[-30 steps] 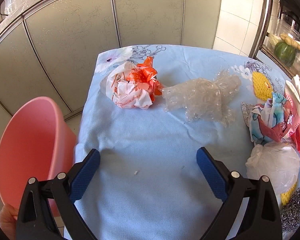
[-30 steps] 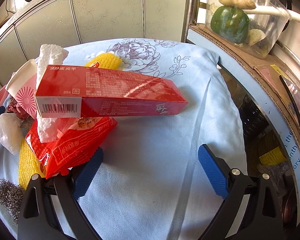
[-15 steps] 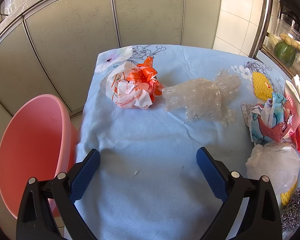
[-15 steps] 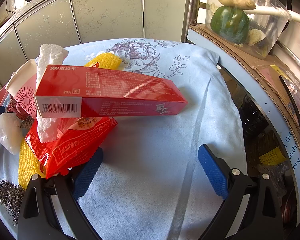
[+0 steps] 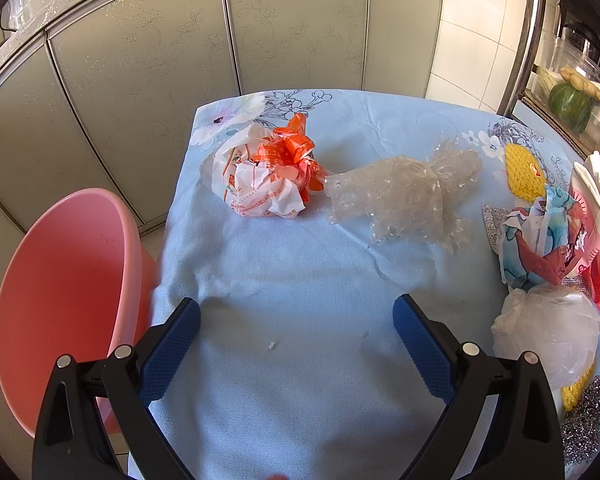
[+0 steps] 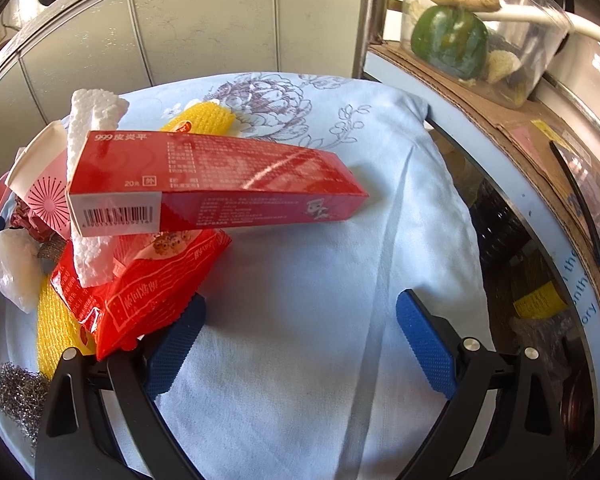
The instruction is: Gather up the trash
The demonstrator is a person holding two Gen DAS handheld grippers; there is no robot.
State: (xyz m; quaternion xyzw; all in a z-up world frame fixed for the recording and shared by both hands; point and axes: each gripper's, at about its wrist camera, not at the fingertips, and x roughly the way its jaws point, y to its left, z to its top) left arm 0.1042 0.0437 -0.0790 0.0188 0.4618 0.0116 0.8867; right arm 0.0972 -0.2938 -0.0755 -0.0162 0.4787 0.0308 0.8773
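Both grippers hover with fingers wide and empty, left (image 5: 296,320) facing the wrapper (image 5: 264,182), right (image 6: 300,320) by the box (image 6: 216,188); the bin (image 5: 60,280) waits beside the table (image 5: 300,272).

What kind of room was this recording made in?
Most likely a home kitchen. Frosted cabinet doors run under a counter behind the cloth-covered table, white wall tiles fill the corner, and a clear container beside the table holds a green squash and other produce.
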